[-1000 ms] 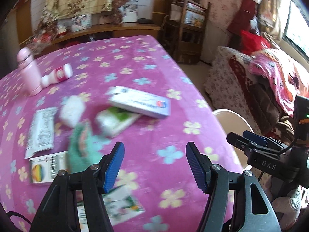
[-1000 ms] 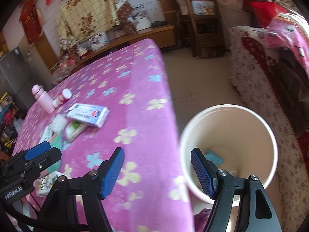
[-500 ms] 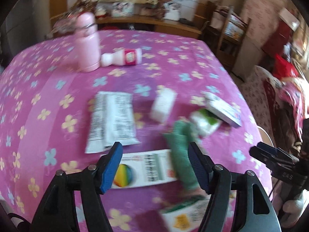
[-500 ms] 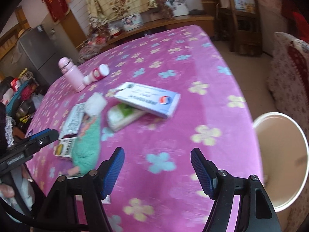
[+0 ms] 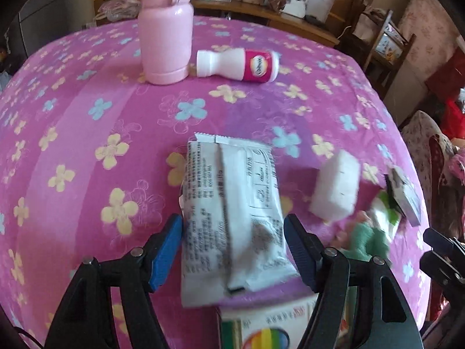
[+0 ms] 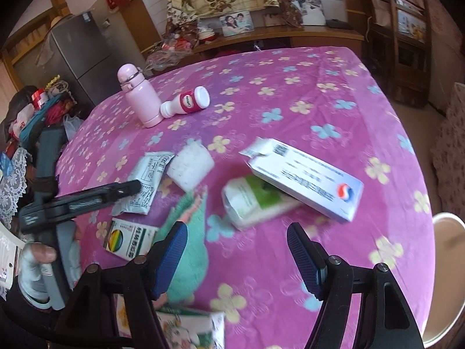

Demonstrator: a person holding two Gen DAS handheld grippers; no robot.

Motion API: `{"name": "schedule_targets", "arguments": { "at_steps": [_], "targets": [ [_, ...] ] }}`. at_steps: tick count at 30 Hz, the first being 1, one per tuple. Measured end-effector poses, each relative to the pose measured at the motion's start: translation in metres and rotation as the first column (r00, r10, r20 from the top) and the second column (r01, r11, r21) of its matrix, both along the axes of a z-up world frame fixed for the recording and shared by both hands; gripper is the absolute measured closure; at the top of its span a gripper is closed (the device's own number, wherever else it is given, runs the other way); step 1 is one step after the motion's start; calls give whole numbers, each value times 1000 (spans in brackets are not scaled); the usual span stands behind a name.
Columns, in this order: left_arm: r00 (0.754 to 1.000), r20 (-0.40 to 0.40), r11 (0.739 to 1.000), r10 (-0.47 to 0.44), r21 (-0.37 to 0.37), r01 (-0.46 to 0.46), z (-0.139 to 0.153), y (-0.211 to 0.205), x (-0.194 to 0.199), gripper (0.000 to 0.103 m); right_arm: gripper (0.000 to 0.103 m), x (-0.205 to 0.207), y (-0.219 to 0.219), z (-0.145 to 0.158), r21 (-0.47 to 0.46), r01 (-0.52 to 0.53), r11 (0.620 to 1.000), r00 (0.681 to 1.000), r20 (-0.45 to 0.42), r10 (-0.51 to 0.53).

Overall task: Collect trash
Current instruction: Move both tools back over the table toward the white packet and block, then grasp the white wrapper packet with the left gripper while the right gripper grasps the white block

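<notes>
The left gripper has swung from the table's edge to straddle the flat white printed wrapper, jaws just widened, not yet pinching. The right gripper (open, empty) now hovers short of the green-and-white packet.
</notes>
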State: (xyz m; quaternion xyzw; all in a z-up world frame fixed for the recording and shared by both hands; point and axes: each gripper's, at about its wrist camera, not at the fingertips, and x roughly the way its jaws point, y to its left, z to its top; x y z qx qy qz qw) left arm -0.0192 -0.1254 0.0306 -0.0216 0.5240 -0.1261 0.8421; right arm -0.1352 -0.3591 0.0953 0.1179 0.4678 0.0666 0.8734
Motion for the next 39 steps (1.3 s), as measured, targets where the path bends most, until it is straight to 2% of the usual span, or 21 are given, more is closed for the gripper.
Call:
{"name": "schedule_targets", "arguments": {
  "at_steps": [2, 4, 7, 8, 9, 13, 16, 20, 22, 23, 24, 25, 29, 33, 39],
  "targets": [
    [1000, -21, 1000, 12, 4, -12, -7, 1, 7, 31, 28, 9, 6, 0, 12, -16, 1000, 1000, -3, 16],
    [1000, 3, 1000, 13, 21, -13, -6, -1, 8, 30, 28, 21, 13, 2, 25, -32, 999, 999, -1, 32],
    [999, 14, 997, -31, 74, 30, -6, -9, 9, 31, 28, 40, 25, 2, 28, -40, 999, 999, -2, 40],
    [999, 24, 996, -37, 85, 35, -5, -8, 8, 33, 28, 46, 28, 1, 30, -41, 999, 999, -5, 41],
    [998, 35, 995, -44, 86, 41, -4, -6, 7, 42, 28, 54, 33, 0, 32, -42, 999, 999, -9, 42],
    [999, 33, 999, -35, 36, 33, 7, 16, 6, 60, 28, 78, 45, -9, 40, -36, 999, 998, -44, 38],
    [999, 53, 999, -11, 42, 9, 14, 30, 2, 63, 28, 94, 56, -18, 59, -48, 997, 996, -73, 52],
    [999, 46, 999, -7, 36, 5, 11, 36, 1, 67, 28, 114, 70, -38, 22, -37, 999, 990, -137, 40],
    [999, 51, 1000, 4, 24, -5, 12, 39, -1, 69, 30, 121, 73, -49, 35, -38, 999, 986, -162, 43],
    [998, 58, 1000, 7, 16, -8, 14, 41, -3, 69, 35, 121, 72, -52, 38, -35, 999, 986, -163, 41],
    [998, 65, 1000, 6, 6, -7, 18, 42, -6, 69, 61, 120, 71, -53, 43, -32, 999, 987, -155, 38],
    [997, 72, 1000, 4, -2, -4, 21, 42, -8, 69, 64, 117, 69, -51, 50, -32, 998, 988, -146, 39],
    [995, 103, 1000, -7, -26, 10, 38, 36, -16, 69, 65, 98, 61, -31, 42, -50, 998, 996, -71, 53],
    [991, 129, 998, -35, -42, 41, 54, 21, -28, 69, 65, 72, 45, -3, 84, -56, 995, 998, -9, 57],
    [981, 165, 992, -99, -60, 110, 75, -17, -53, 69, 65, 25, 14, 22, 55, -36, 998, 999, 41, 34]
  ]
}}
